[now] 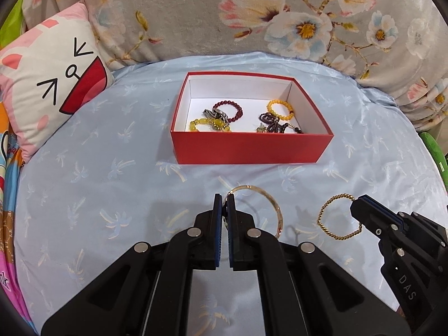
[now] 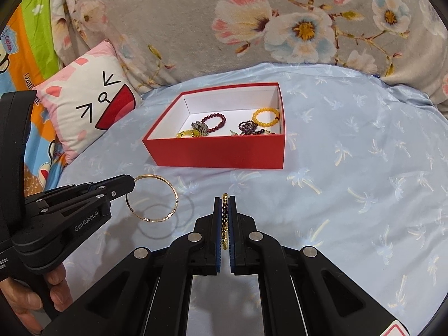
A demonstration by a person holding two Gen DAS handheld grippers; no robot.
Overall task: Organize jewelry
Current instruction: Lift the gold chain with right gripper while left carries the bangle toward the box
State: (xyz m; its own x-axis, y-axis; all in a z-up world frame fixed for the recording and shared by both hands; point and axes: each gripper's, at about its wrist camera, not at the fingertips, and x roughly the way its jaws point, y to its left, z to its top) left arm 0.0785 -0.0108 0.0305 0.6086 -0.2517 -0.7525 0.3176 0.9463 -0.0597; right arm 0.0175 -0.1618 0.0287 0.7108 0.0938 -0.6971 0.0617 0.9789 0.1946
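Grippers both loaded: left gripper (image 1: 224,205) clamps a thin gold bangle (image 1: 275,205), right gripper (image 2: 224,205) pinches a gold beaded bracelet (image 1: 337,217). Open red cardboard box (image 1: 252,147) sits straight ahead, roughly equally near both.

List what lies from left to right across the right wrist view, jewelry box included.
Left gripper shut on the gold bangle → right gripper shut on the gold bead bracelet, red box beyond it → bare blue sheet.
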